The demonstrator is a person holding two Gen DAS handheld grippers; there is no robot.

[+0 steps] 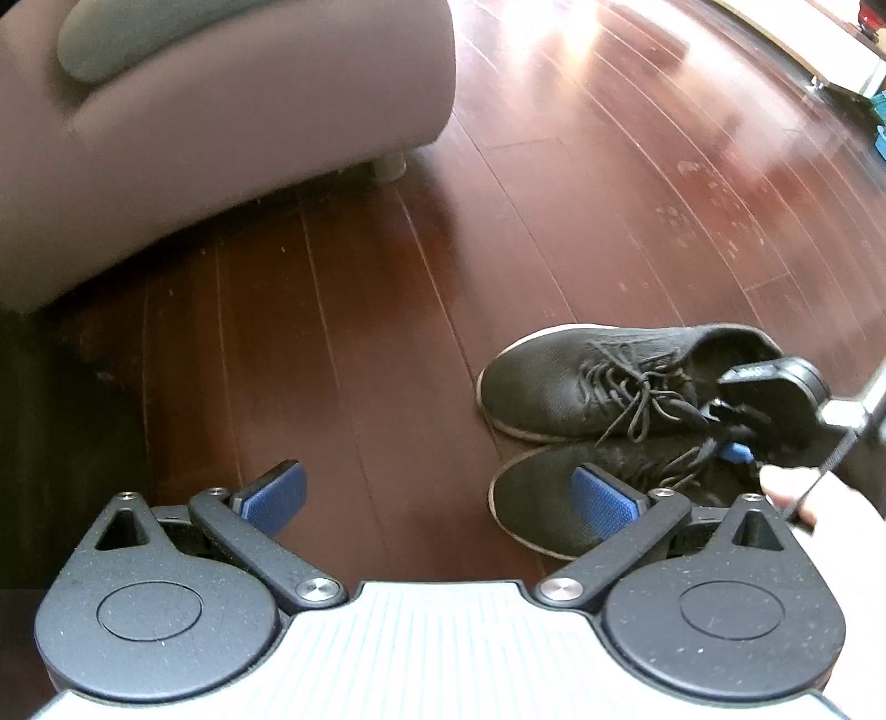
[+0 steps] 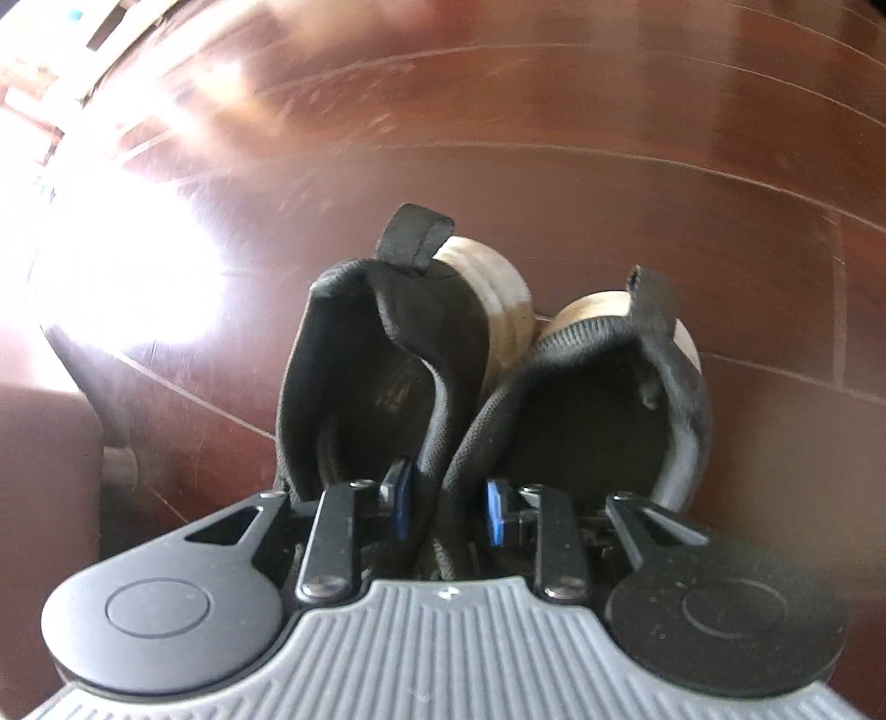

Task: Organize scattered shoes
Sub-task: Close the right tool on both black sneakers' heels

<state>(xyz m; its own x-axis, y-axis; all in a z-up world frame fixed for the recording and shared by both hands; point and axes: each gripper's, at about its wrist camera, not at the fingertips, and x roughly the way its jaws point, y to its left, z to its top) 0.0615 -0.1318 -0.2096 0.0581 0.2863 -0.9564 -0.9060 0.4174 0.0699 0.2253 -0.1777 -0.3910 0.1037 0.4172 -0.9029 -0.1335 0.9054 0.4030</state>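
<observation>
Two black mesh sneakers with white soles lie side by side on the wooden floor, the far one (image 1: 587, 382) and the near one (image 1: 554, 498), toes pointing left in the left wrist view. My left gripper (image 1: 437, 501) is open and empty, above the floor just left of the near shoe. My right gripper (image 2: 448, 507) is shut on the two inner collars of the pair, one finger inside the left shoe (image 2: 360, 382) and one inside the right shoe (image 2: 587, 410). It also shows in the left wrist view (image 1: 736, 451) over the shoe openings.
A mauve sofa (image 1: 221, 138) with a grey cushion (image 1: 144, 33) and a short leg (image 1: 390, 166) stands at the upper left. Dark red wood floor (image 1: 609, 194) stretches beyond the shoes, with window glare. Blue items lie at the far right (image 1: 879, 111).
</observation>
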